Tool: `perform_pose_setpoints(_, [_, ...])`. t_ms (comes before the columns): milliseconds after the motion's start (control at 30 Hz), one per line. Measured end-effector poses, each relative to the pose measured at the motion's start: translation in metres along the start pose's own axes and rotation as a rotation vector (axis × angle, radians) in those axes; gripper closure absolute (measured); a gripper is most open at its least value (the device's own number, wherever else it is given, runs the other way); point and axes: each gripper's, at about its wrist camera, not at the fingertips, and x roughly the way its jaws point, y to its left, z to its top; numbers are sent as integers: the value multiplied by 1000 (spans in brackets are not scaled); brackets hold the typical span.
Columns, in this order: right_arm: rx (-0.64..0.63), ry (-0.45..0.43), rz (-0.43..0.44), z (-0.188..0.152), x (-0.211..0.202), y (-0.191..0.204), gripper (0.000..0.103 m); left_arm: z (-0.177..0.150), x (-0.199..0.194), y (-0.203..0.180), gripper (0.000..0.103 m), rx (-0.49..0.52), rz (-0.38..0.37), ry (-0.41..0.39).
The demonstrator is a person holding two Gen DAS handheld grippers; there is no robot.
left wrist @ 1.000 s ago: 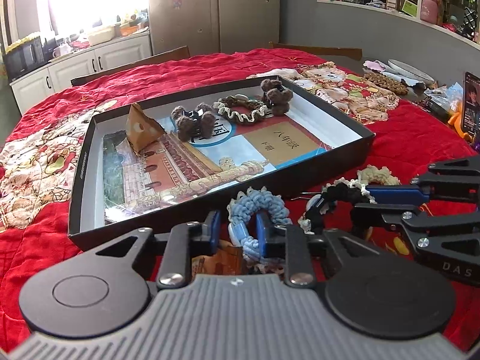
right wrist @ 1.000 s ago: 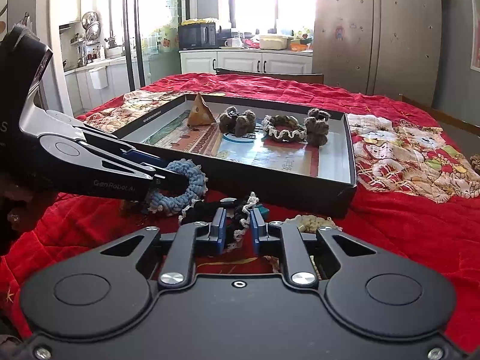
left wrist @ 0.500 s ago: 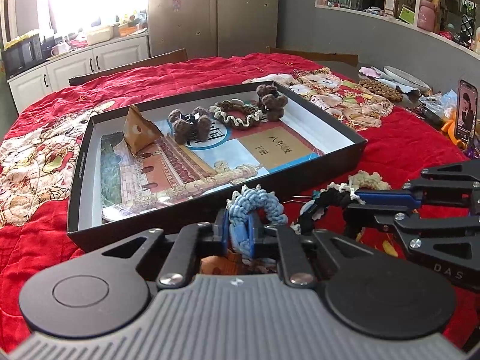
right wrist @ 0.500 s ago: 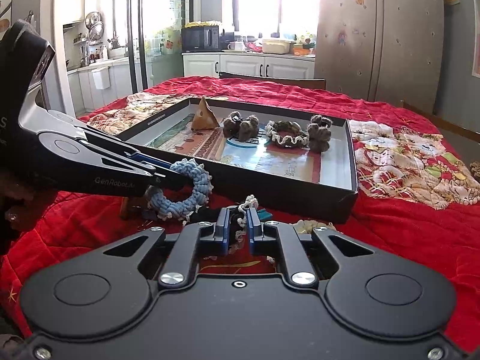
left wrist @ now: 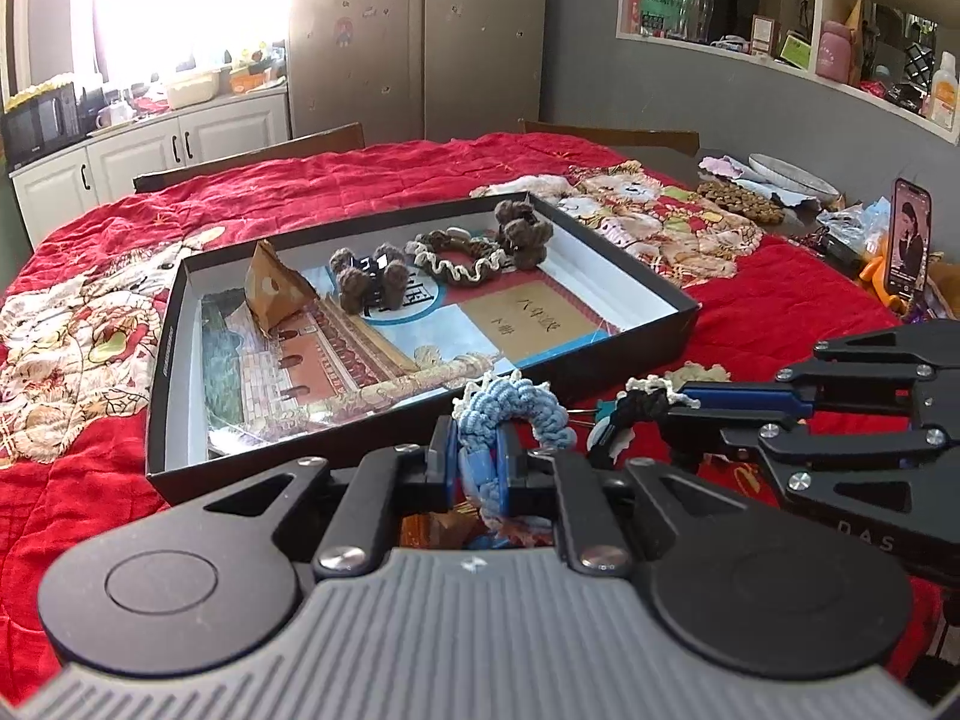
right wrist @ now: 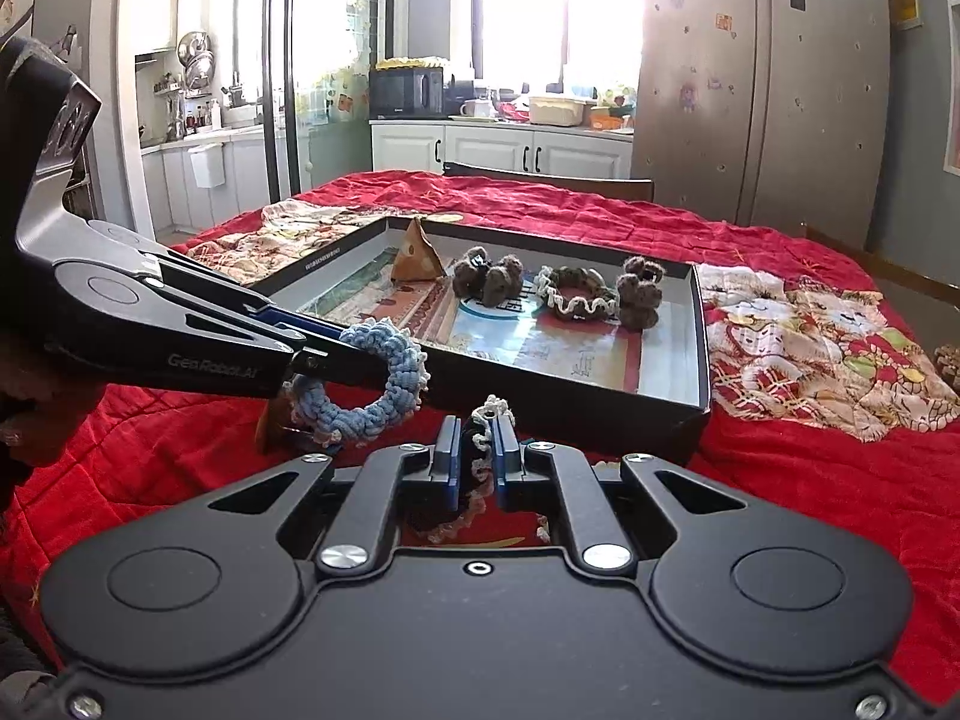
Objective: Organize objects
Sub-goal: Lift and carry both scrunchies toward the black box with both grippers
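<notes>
Scrunchies: blue scrunchie clamped in left gripper fingers, black scrunchie in right gripper, near box | advice: lift both clear over near wall, release apart inside

The left gripper has a grey ribbed body, black arms, blue pads and silver screws. The right gripper is black, marked "DAS", also with blue pads.
</notes>
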Motion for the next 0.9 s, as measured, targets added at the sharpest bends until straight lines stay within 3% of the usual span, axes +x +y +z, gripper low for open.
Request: perform_pose_setpoints(900, [-18,-102,-13,15,-34,5,93,8,-37,1,88,-1,-9,-83])
